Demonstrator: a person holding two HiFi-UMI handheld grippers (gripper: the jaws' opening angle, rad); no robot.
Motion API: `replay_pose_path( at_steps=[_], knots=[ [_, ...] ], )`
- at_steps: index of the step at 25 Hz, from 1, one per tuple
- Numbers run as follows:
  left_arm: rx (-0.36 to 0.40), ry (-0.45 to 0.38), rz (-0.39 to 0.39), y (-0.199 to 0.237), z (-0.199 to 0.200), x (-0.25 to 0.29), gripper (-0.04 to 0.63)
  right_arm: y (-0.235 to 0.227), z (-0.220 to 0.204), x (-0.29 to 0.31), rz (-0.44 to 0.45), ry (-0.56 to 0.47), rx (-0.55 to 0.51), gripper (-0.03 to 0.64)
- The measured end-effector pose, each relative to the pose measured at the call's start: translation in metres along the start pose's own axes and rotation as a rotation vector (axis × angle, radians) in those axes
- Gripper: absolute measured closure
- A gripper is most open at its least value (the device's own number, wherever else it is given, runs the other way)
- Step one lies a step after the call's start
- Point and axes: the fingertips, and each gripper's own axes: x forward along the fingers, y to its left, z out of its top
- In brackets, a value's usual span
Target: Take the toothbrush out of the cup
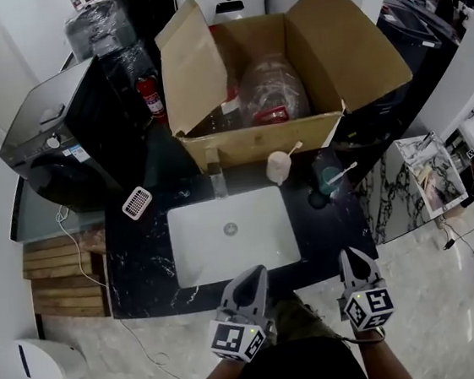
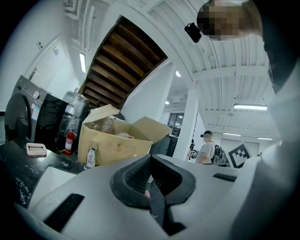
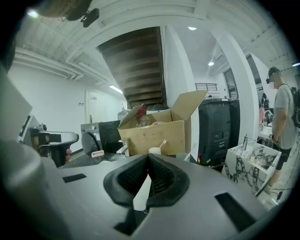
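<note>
1. Two things sit at the far left: a washing machine (image 1: 62, 149) and, on the dark counter (image 1: 143, 263), a small white slatted piece (image 1: 136, 203). Neither belongs to the job.
2. The white sink (image 1: 232, 234) lies between the person and the cups. Any reach passes over it, so a brush that slips from the pads would likely drop into the basin.
3. The left gripper (image 1: 249, 281) hangs at the sink's near edge, well apart from the cups. Its own view shows the jaws closed together on nothing (image 2: 150, 159).
4. The pale cup (image 1: 279, 168) stands behind the sink's right corner, just in front of the cardboard box (image 1: 256, 131). The toothbrush (image 1: 291, 148) leans out of it to the right. The cup looks light, so a pull along that slant rather than upward could tip it over.
5. A darker cup (image 1: 329, 179) just to the right seems to hold a second brush (image 1: 342, 170), though it is small and dim here. A careless approach could knock it or take the wrong handle.
6. The right gripper (image 1: 353, 260), the nearer one to the cups, is also clamped shut and empty (image 3: 147, 157). Arriving closed would only shove the brush aside, so the jaws must part first.
</note>
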Motion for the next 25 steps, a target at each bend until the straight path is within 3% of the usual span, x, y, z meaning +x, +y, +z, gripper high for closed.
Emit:
replay_pose_path(
  at_steps=[5,15,25],
  knots=[
    [0.013,0.005,0.043,0.009,0.006,0.033,0.575,-0.036,0.003,0.047,0.021,0.013,0.059,0.603],
    [0.032,0.051,0.052,0.008,-0.001,0.126,0.575,-0.140,-0.018,0.130,-0.058,0.075,0.111,0.601],
    [0.010,0.092,0.086,0.005,-0.016,0.205,0.575,-0.208,-0.050,0.208,-0.052,0.118,0.259,0.519]
  ],
)
